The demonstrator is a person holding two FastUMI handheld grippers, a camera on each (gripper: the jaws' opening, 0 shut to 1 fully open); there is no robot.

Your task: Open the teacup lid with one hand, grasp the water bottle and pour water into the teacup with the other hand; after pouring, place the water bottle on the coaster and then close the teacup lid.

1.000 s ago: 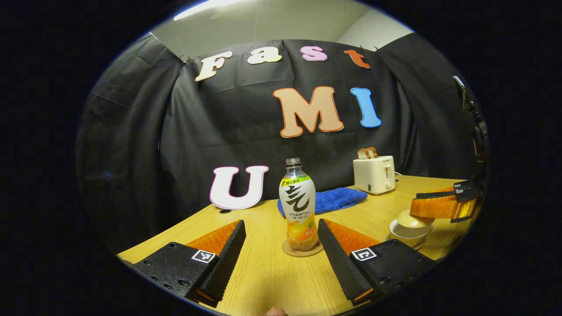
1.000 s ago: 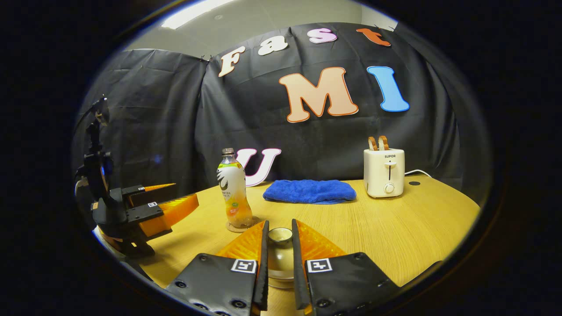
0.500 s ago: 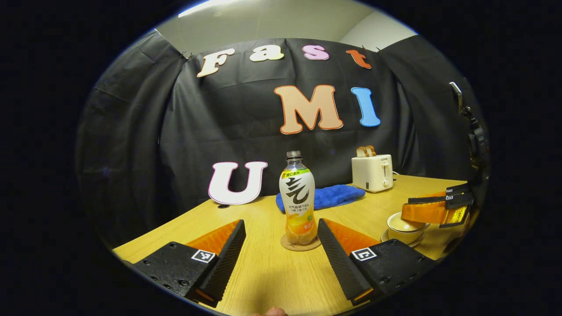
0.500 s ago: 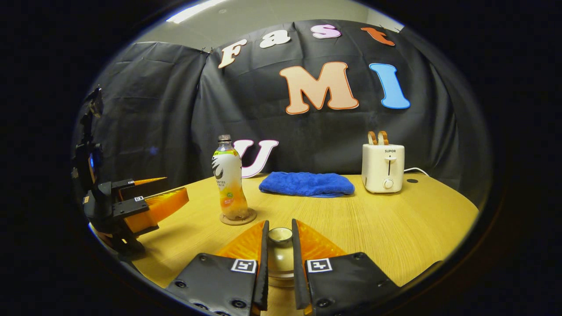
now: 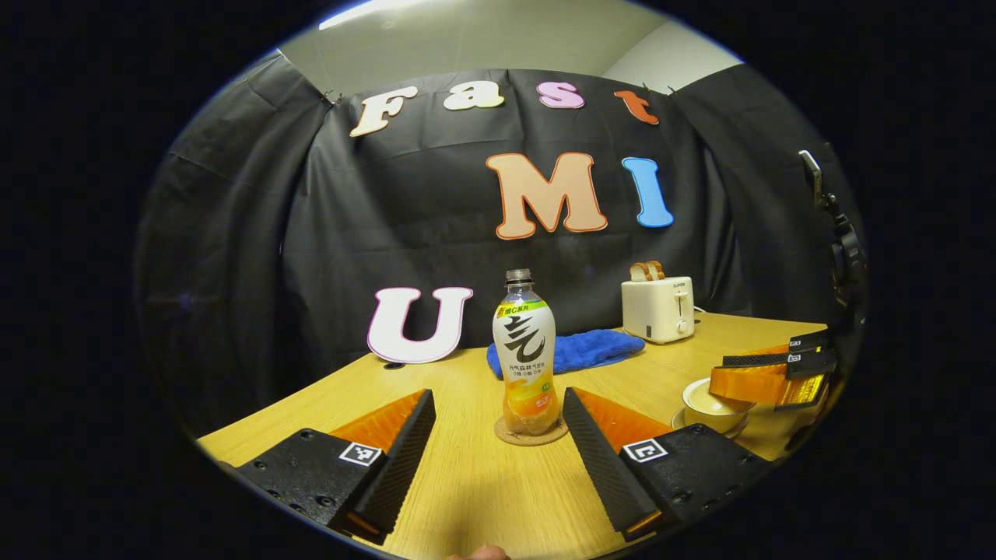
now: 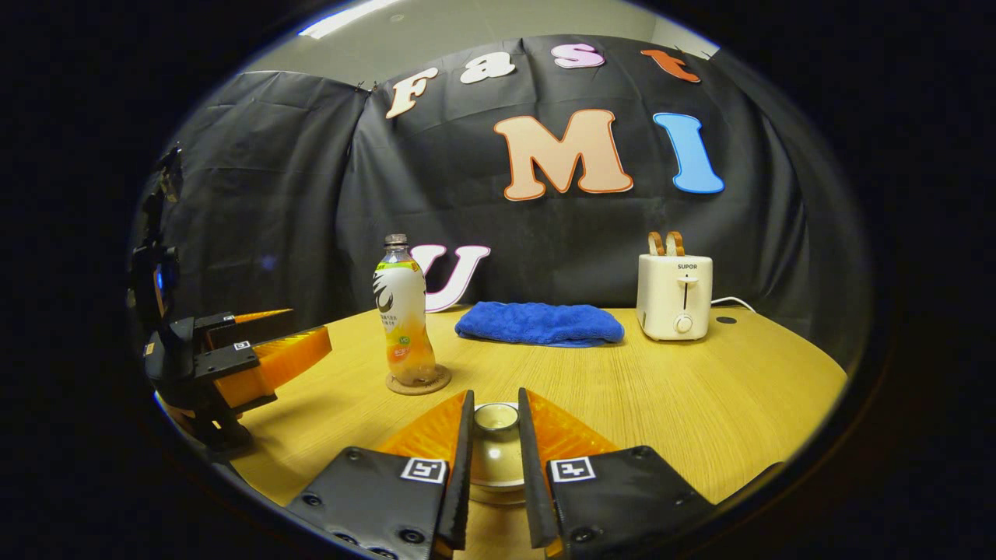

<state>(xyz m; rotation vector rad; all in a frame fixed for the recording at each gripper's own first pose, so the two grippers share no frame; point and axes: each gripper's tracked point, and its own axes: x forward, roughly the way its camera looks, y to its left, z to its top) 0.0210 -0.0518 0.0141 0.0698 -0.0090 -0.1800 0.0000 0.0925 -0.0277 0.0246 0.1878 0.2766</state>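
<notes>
Pale wood table (image 6: 700, 404) carries every item. The water bottle (image 5: 526, 358) stands upright, long axis vertical, neck up and uncapped, its base on the round coaster (image 5: 531, 432). Orange liquid fills its lower part. Your left hand-held gripper (image 5: 498, 435) has its fingers spread wide, level with the bottle's base; the bottle stands between them just ahead, touching neither. Your right hand-held gripper (image 6: 496, 435) has its fingers closed against the knob of the teacup lid (image 6: 496, 447), gripping it. In the left gripper view, the teacup (image 5: 712, 400) sits on its saucer, uncovered, with the lid raised clear. I cannot tell its contents. A blue towel (image 6: 539, 323) and a toaster (image 6: 674, 295) stand behind, well apart.
</notes>
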